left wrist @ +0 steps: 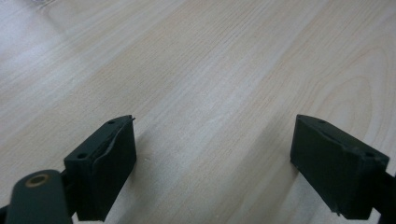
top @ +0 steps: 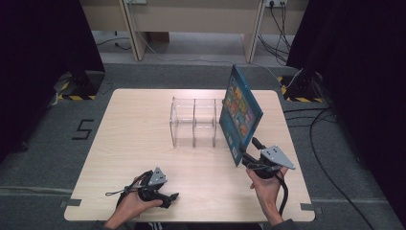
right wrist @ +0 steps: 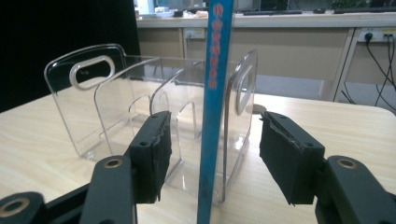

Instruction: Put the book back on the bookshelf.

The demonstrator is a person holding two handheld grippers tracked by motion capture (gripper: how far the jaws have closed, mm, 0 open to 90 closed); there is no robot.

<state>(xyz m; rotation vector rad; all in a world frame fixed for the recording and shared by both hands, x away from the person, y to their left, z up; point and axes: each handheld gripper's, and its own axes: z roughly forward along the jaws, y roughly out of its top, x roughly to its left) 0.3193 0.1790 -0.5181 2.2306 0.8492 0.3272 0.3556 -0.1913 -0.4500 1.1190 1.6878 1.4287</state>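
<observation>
A thin blue picture book [top: 241, 112] stands on edge at the right end of a clear plastic divider rack [top: 194, 122], leaning a little to the right. In the right gripper view its blue spine [right wrist: 214, 93] rises between my jaws, in line with the rack's [right wrist: 88, 93] rightmost slot. My right gripper [right wrist: 215, 154] is open, and both pads stand clear of the spine. In the high view this gripper [top: 249, 158] sits just in front of the book's near lower corner. My left gripper [top: 170, 197] lies on the table near the front edge, open, with bare wood between its jaws [left wrist: 215, 149].
The light wooden table [top: 139, 143] has open surface left of and in front of the rack. Its right edge runs close beside the book. Black curtains flank the table, and cables lie on the floor at the right.
</observation>
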